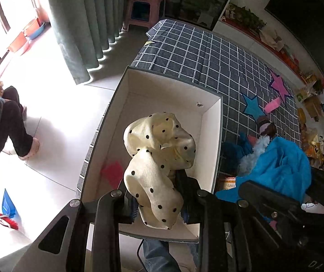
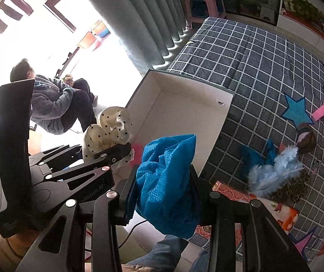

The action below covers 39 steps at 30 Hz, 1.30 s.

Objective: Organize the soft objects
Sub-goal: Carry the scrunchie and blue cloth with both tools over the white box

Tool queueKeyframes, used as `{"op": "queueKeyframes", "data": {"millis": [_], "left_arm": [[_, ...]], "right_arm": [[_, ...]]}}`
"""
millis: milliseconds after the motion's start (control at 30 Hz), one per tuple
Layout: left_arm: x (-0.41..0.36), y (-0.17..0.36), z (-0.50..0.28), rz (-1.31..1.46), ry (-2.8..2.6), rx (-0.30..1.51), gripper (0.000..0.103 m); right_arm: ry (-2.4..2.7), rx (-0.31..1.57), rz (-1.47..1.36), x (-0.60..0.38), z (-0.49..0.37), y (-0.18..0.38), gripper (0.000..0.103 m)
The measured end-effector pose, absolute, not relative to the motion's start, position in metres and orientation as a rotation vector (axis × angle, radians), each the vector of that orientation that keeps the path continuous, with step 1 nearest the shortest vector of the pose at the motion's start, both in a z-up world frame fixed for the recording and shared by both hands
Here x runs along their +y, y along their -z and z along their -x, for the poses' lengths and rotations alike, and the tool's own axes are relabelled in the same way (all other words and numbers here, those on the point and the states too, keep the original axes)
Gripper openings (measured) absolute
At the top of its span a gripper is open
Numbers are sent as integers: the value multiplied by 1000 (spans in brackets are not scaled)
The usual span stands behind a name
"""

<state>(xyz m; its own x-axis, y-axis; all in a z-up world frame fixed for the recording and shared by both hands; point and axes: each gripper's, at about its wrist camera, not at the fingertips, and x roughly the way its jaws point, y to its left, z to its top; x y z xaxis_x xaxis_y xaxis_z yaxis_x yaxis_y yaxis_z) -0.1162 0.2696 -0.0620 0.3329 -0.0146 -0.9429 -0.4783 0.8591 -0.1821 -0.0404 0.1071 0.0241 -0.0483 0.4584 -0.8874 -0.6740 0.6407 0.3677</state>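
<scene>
The white box (image 1: 209,122) held only a red scrap (image 1: 113,172); the left gripper (image 1: 156,200) clamped the upright polka-dot cloth (image 1: 159,149) over it, the right gripper (image 2: 162,195) the blue cloth (image 2: 166,181).

Bright daylight through window (image 2: 37,34), washing out pale tiled floor (image 1: 60,117). Grey-green curtain (image 1: 87,22) hanging to floor beside bed's far corner. Pink plastic stool (image 1: 142,11) past that corner. Bed under dark checked cover (image 1: 195,52). Seated person (image 2: 55,104) near window.
</scene>
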Motion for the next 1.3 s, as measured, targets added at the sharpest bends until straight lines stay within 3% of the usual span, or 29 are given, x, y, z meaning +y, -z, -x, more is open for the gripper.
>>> {"op": "queueKeyframes", "data": {"millis": [1300], "left_arm": [[293,93,109,541,-376,1246,31]], "right_arm": [[-911,1393,260,143,8,-4,41]]}}
